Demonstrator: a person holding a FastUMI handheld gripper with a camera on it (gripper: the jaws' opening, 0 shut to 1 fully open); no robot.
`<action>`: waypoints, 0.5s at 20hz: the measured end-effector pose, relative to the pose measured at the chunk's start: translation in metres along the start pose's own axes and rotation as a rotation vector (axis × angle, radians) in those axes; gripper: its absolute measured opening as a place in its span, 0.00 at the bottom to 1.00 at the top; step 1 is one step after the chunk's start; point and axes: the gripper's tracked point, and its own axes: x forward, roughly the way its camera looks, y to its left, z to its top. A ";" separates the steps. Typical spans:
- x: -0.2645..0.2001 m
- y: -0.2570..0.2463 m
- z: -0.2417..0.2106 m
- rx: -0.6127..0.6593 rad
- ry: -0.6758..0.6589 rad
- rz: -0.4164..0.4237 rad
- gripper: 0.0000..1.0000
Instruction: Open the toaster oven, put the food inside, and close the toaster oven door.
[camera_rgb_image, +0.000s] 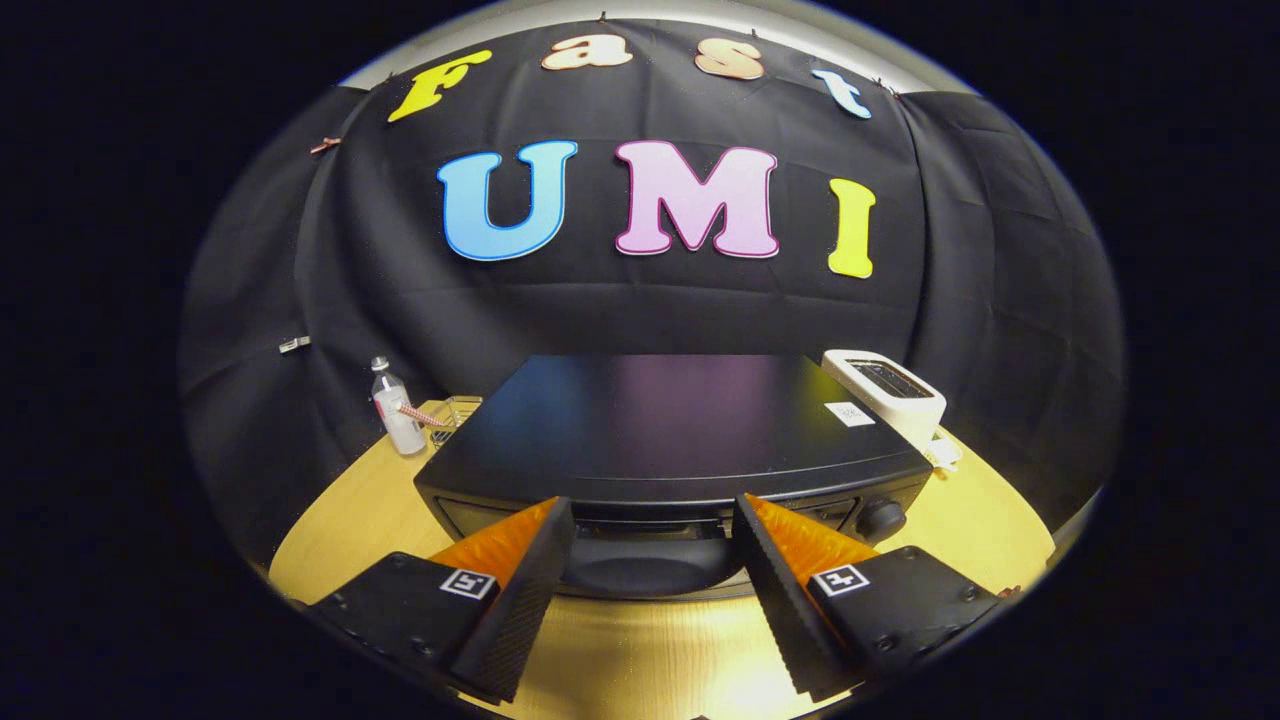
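On the wooden counter (640, 650), a black toaster oven (660, 430) is seen just ahead of the claw (652, 520), whose fingers are spread apart and empty; its door handle should be approached level and centred between them

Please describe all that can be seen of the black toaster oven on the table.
The toaster oven is a wide black box with a smooth, faintly reflective flat top bearing a small white label near its far right corner. It stands upright on the wooden table. Its front shows a dark handle bar, a round knob at the right, and the curved door below, seemingly shut. The open gripper hovers before the handle, fingers apart. A white toaster stands close behind its right corner.
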 end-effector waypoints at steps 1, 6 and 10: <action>-0.004 0.000 -0.002 0.001 -0.002 0.001 0.98; -0.036 -0.001 -0.025 0.006 0.033 0.011 0.98; -0.058 -0.001 -0.059 0.025 0.100 0.027 0.98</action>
